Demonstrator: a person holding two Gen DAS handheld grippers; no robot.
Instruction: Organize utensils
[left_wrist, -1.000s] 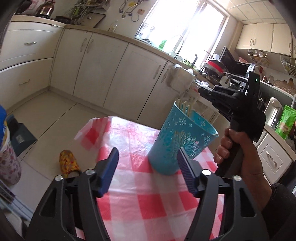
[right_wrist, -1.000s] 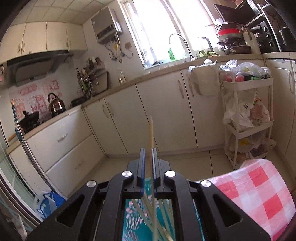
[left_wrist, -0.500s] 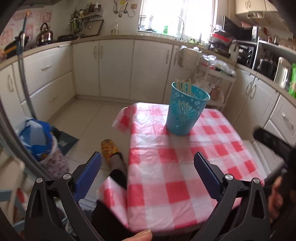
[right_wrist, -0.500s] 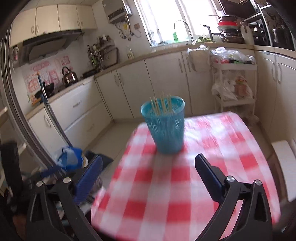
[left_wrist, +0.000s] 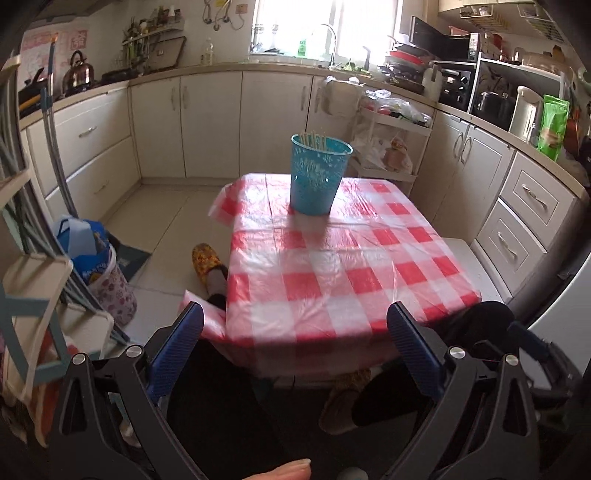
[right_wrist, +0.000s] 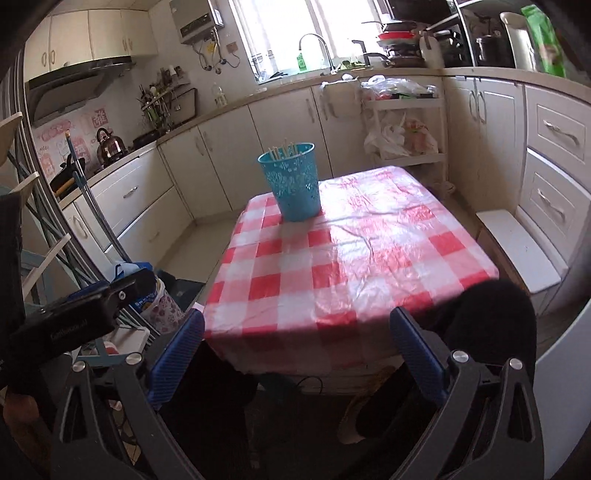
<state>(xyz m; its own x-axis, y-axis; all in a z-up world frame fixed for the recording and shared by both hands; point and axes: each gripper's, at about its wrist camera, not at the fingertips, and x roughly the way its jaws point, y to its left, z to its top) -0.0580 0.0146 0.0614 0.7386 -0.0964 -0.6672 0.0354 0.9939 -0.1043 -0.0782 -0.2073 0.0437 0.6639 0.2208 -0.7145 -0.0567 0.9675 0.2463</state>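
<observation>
Both grippers stand wide with nothing between their fingers: the left gripper (left_wrist: 294, 328) and the right gripper (right_wrist: 296, 328) each hang off the near edge of the tabletop (left_wrist: 343, 266), well apart from the cup. One blue cup (left_wrist: 318, 174) stands upright at the far end of the red-checked cloth (right_wrist: 332, 258), a bundle of chopsticks (right_wrist: 284, 149) upright inside it, leaning against its rim.

Chopsticks (left_wrist: 312, 139) showed only their tips above the blue cup's (left_wrist: 317, 181) rim; the checked cloth (left_wrist: 332, 266) hid the worktop entirely (legs included), and a fingertip (left_wrist: 284, 469) was cropped at the frame's bottom edge.
</observation>
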